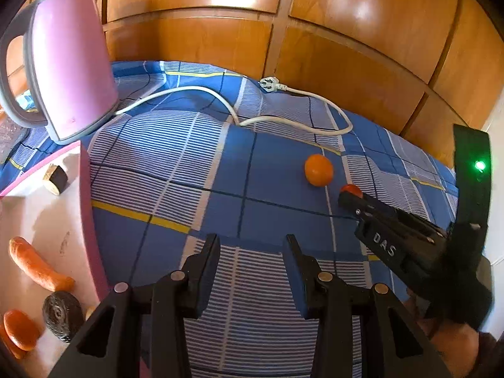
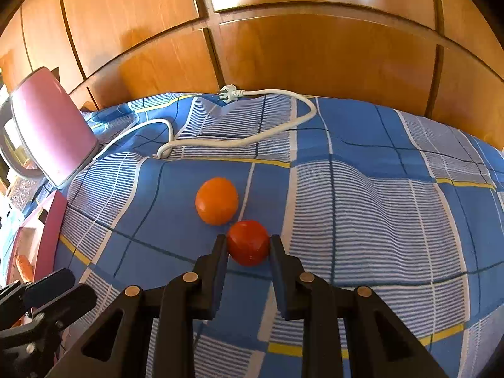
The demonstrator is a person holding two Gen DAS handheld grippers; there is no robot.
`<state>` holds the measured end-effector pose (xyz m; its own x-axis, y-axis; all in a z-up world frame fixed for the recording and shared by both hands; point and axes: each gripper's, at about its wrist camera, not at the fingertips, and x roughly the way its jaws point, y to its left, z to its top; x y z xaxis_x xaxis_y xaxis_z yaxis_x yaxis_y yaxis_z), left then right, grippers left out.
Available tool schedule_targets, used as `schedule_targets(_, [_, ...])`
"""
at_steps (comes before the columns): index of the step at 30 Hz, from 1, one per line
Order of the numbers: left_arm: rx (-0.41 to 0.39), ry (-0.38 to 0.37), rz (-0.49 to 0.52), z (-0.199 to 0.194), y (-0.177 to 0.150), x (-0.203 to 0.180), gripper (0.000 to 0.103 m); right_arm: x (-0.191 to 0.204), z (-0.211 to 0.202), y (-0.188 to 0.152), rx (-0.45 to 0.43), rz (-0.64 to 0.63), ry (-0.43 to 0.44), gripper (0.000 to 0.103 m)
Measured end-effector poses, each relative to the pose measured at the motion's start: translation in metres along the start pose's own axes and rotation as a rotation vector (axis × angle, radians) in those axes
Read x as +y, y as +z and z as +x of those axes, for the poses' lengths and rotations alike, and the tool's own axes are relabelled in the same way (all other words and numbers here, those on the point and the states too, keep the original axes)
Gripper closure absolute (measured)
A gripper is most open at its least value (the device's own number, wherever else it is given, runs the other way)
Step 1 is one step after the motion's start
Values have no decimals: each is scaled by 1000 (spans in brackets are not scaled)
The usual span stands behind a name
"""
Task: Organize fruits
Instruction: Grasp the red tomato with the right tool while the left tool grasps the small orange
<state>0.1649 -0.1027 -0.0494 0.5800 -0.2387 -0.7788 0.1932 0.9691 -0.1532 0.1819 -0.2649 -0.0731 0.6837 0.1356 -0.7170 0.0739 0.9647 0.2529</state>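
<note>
So my right claw [image 2: 248,241] had its fingers snug around the tomato [image 2: 248,247], orange [image 2: 216,200] just beside it. Left claw [image 1: 252,241] hung wide, gripping nothing, over the bedsheet [image 1: 252,173].

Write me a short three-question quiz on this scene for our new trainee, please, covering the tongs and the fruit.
1. True or false: the right tongs have their fingers on either side of the red fruit.
2. Which item lies just beyond the red fruit on the blue checked cloth? A) a banana B) the orange fruit C) a cup
3. Fill in: the left tongs are ____ and hold nothing.

Key
1. True; the fingers flank the fruit closely, though whether they press it cannot be told.
2. B; the two fruits sit almost touching, in front of the white cord that runs from the pink kettle.
3. Open; only cloth shows between the fingers, with the pink tray to their left.
</note>
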Motion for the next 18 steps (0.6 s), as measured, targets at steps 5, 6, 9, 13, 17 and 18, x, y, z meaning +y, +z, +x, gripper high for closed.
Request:
schedule_targets(5, [11,-21,-2,9,7,-10,61,-8,-15,-6,-11,11,11,77])
schedule_targets(6, [11,-20,-2,11,8,-12,61,-10,-17,-8,-7,9,8,77])
schedule_targets(9, [6,-39,-4,18,15,-18,61,-13,-19,-11,3,8,-1,77])
schedule_targets(13, [0,-63,7,26,23,-27,61,-19,-18,-16,11,12,-13,77])
schedule_targets(17, [3,-76,29,37,31,-35,61,-27,-14,-19,27,39,2,77])
schedule_targets(18, [6,-78,33,40,32,-37,61,-27,-14,-19,26,41,4,77])
